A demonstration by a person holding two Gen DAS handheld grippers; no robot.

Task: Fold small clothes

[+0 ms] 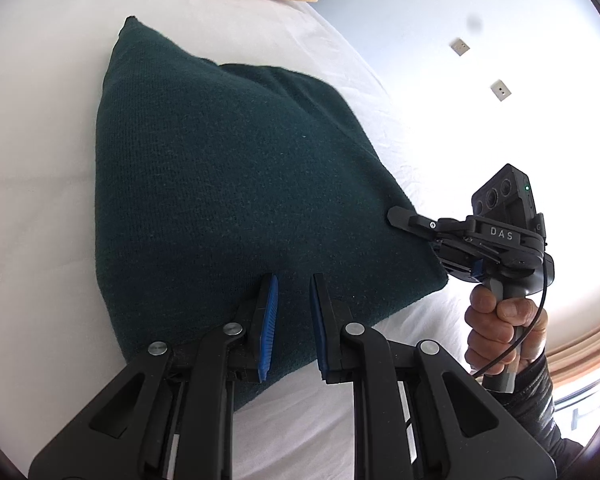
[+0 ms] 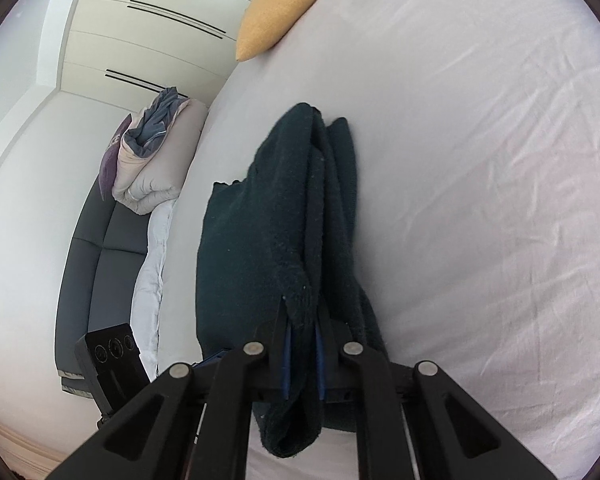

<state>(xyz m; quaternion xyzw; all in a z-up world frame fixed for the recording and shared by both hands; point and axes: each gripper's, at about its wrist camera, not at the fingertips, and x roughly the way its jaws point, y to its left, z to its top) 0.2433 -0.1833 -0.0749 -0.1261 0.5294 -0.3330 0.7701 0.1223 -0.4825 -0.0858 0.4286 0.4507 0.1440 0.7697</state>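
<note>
A dark green knitted cloth [image 1: 228, 184] lies on the white bed sheet [image 1: 40, 160], partly raised and doubled over. My left gripper [image 1: 294, 280] sits on its near edge, jaws narrow, and cloth fills the gap between the blue pads [image 1: 269, 312]. My right gripper [image 1: 394, 216], held by a person's hand [image 1: 500, 332], grips the cloth's right edge. In the right wrist view the right gripper [image 2: 302, 312] is shut on a thick bunched fold of the green cloth [image 2: 300, 220], which hangs over and below its jaws. The left gripper's body [image 2: 108, 360] shows at lower left.
A yellow cushion [image 2: 284, 4] lies at the far end of the bed. Beside the bed stands a grey sofa [image 2: 96, 256] with a folded duvet pile [image 2: 156, 160], and cupboard doors [image 2: 148, 40] behind. Wall sockets [image 1: 499, 90] show on the right-hand wall.
</note>
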